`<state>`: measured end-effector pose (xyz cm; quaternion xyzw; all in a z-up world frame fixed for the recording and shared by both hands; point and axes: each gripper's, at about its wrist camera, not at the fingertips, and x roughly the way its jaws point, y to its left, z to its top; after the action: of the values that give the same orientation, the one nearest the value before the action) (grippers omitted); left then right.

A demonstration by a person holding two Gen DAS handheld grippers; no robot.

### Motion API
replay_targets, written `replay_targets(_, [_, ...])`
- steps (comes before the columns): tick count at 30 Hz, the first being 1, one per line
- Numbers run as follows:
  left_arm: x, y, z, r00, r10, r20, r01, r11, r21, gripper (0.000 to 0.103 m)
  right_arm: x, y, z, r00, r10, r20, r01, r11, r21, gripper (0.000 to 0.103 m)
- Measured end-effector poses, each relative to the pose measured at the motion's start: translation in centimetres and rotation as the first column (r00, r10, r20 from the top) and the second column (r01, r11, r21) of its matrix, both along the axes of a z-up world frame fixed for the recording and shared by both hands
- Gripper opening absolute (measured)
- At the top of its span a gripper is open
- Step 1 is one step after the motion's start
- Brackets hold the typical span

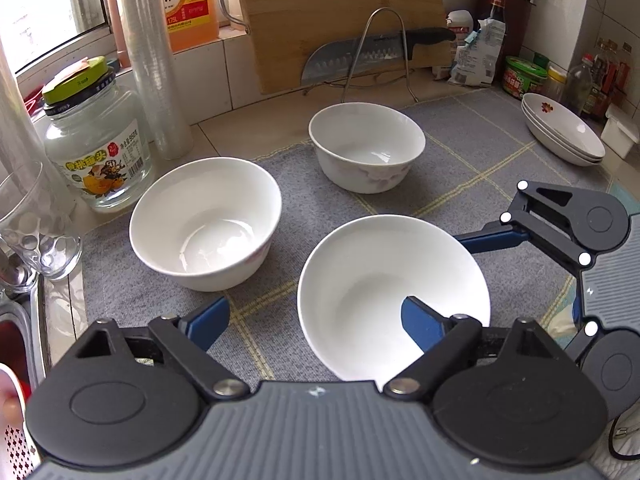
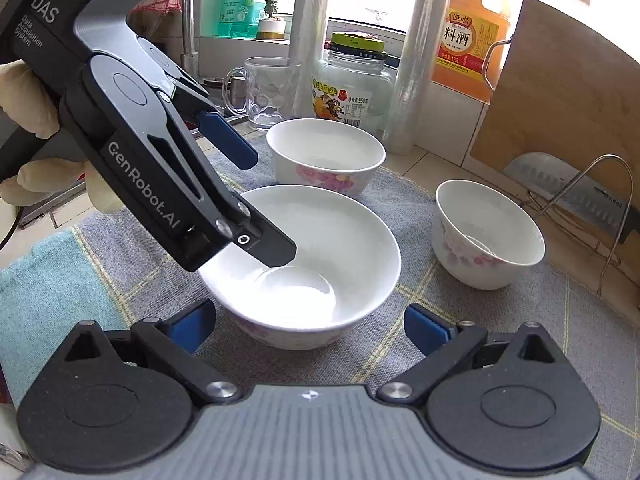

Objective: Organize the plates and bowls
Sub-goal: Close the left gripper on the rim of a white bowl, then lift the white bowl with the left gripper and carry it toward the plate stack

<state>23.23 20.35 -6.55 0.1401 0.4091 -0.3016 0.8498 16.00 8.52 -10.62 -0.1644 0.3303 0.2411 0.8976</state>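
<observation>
Three white bowls stand on a grey checked mat (image 1: 480, 148). The near bowl (image 1: 394, 292) (image 2: 304, 264) is the widest. My left gripper (image 1: 316, 322) is open astride its left wall, one finger (image 1: 424, 324) (image 2: 268, 246) inside the bowl and the other outside, clear of the wall. My right gripper (image 2: 310, 327) is open, with the bowl's near side between its fingertips and neither pad pressing; one finger (image 1: 492, 238) reaches to the rim. A second bowl (image 1: 206, 224) (image 2: 326, 156) and a third bowl (image 1: 366, 148) (image 2: 488, 234) stand apart behind it. Stacked plates (image 1: 564, 128) lie at the far right.
A glass jar (image 1: 98, 148), a glass mug (image 1: 28, 224) and a roll of plastic wrap (image 1: 154, 60) crowd the left behind the bowls. A wooden cutting board (image 1: 340, 20) and a cleaver on a wire rack (image 1: 360, 56) stand at the back. Bottles and condiments (image 1: 524, 76) fill the far right corner.
</observation>
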Motion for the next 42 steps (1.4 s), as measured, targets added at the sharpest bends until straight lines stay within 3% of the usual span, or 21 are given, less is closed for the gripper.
replay_targets(2, [0.2, 0.0, 0.0, 1.000, -0.013, -0.016, 0.013, 1.000, -0.006, 0.087, -0.1, 0.4, 0.0, 1.000, 0.010, 0.003, -0.010, 1.000, -0.013, 0.090])
replay_targets(15, [1.2, -0.8, -0.5, 0.991, -0.083, -0.107, 0.078, 0.996, -0.053, 0.055, -0.4, 0.8, 0.2, 1.000, 0.002, 0.011, -0.001, 1.000, -0.026, 0.088])
replay_targets(25, [2.5, -1.2, -0.7, 0.980, -0.079, -0.181, 0.068, 0.996, -0.066, 0.054, -0.5, 0.9, 0.2, 1.000, 0.000, 0.012, 0.000, 1.000, -0.028, 0.088])
replay_targets(42, [2.1, -1.3, -0.2, 0.981, -0.077, -0.181, 0.066, 0.996, -0.065, 0.053, -0.2, 0.8, 0.6, 1.000, 0.002, -0.004, -0.003, 0.999, -0.037, 0.088])
